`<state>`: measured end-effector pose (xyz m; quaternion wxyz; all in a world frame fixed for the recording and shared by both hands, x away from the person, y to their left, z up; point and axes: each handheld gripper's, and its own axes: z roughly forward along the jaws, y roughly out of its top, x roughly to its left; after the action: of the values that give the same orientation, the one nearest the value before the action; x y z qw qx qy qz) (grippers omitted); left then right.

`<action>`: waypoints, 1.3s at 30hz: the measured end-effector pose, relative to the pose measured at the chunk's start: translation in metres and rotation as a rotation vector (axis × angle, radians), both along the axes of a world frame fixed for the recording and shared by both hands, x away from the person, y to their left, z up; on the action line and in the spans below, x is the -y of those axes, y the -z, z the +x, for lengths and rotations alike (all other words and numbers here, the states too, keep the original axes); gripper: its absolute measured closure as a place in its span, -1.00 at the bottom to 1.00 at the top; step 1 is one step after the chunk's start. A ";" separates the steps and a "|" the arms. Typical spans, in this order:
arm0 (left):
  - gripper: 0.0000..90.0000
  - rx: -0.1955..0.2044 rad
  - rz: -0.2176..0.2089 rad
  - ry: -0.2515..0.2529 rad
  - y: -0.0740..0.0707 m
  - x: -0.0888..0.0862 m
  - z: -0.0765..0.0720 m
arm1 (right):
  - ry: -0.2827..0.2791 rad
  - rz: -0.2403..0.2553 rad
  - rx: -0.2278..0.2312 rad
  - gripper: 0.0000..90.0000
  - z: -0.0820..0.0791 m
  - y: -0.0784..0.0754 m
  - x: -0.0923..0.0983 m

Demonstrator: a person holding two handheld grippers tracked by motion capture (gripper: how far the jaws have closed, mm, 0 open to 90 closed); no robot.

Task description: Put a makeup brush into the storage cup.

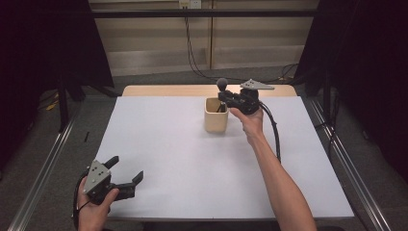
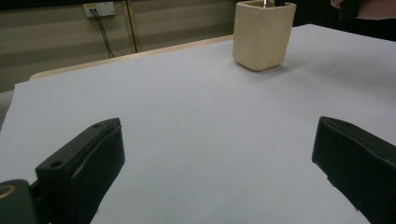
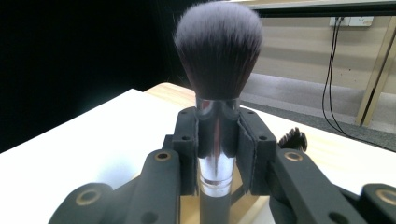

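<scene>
Right tongs (image 3: 218, 140) are clamped on the silver ferrule of a brush (image 3: 217, 56), held upright over the cup (image 1: 216, 114), which stands near the far edge of the surface (image 1: 192, 159). Left tongs (image 1: 126, 169) rest at the near left corner, jaws wide apart and holding nothing.

The white surface (image 1: 192, 159) is evenly lit from above, while the sides of the high view are lost in deep darkness. Only a faint, soft shadow is cast beside the cup (image 2: 264, 35). In the right gripper view the brush (image 3: 218, 51) is rendered sharply, and the background is slightly softened.
</scene>
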<state>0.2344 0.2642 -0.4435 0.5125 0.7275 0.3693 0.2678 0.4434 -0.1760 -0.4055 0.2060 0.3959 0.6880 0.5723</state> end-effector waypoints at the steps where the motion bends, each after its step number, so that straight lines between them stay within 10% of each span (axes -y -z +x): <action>1: -0.95 0.001 -0.001 0.000 0.000 0.000 0.000 | 0.001 0.000 -0.004 0.58 0.000 0.001 0.000; 28: -0.94 0.008 -0.005 -0.002 -0.001 -0.001 -0.001 | -0.002 -0.035 -0.038 0.56 -0.013 0.022 0.006; 39: -0.94 0.016 -0.008 -0.003 -0.003 -0.001 -0.001 | -0.004 -0.058 -0.048 -0.36 -0.018 0.019 0.009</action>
<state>0.2329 0.2649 -0.4404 0.5180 0.7228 0.3671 0.2728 0.4257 -0.1854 -0.4245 0.1997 0.4020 0.7099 0.5428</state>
